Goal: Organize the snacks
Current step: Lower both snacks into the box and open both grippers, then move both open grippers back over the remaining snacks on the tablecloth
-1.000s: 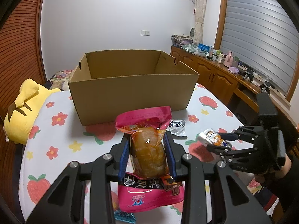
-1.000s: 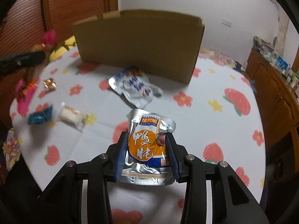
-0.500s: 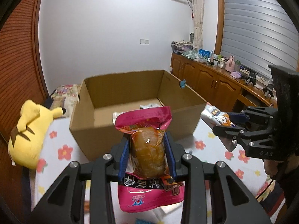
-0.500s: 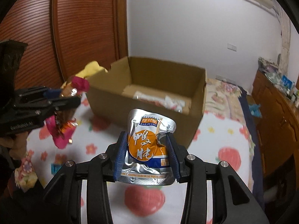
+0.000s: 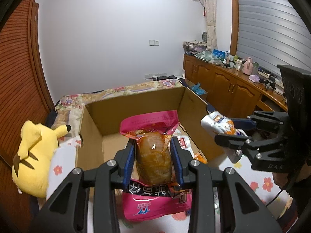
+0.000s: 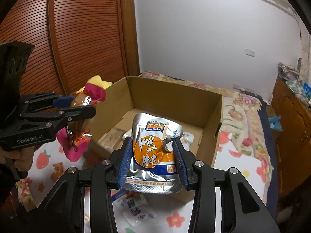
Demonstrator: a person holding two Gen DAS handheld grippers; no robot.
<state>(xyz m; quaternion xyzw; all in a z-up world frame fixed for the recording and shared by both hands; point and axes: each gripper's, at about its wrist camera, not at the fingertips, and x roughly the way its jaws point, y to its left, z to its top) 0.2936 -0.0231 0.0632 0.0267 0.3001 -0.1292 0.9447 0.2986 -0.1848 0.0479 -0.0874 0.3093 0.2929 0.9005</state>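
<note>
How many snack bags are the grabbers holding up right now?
2: a pink pouch in the left gripper, a silver-orange pouch in the right gripper. More snacks lie in the cardboard box.

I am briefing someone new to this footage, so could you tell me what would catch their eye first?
Probably the open brown cardboard box in the middle, with a few packets already inside. In front of it, the left claw clamps a pink plastic packet of brown meat, and the right claw a silver-and-orange foil pouch. A yellow plush toy lies left of the box.

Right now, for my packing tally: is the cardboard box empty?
Not empty. Snack packets already lie on the cardboard box floor.
</note>
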